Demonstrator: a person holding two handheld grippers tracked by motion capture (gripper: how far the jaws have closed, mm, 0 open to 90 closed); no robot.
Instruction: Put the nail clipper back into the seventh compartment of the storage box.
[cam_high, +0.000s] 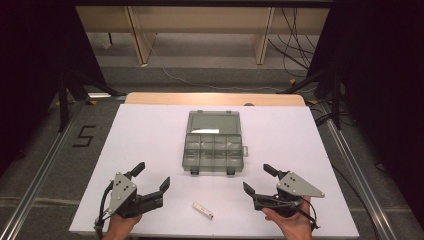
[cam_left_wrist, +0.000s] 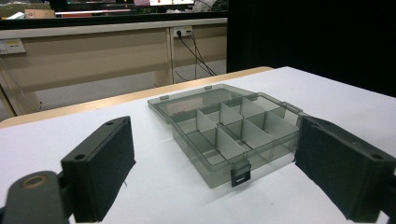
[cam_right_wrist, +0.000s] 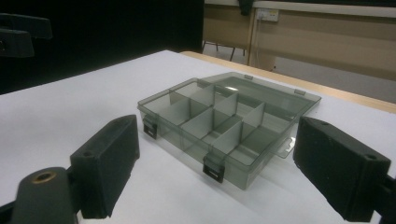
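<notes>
Both tongs, left (cam_high: 150, 176) and right (cam_high: 258, 179), gape wide, empty; the small stick (cam_high: 203, 210) at 6 o'clock of the organizer box (cam_high: 214, 150) looks light, rigid: pinch its long sides.

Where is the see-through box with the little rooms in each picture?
High view: the compartment box lies mid-table, lid open flat behind it.
Left gripper view: center, slightly right.
Right gripper view: center.
Shared landmark: its two front latches.
</notes>
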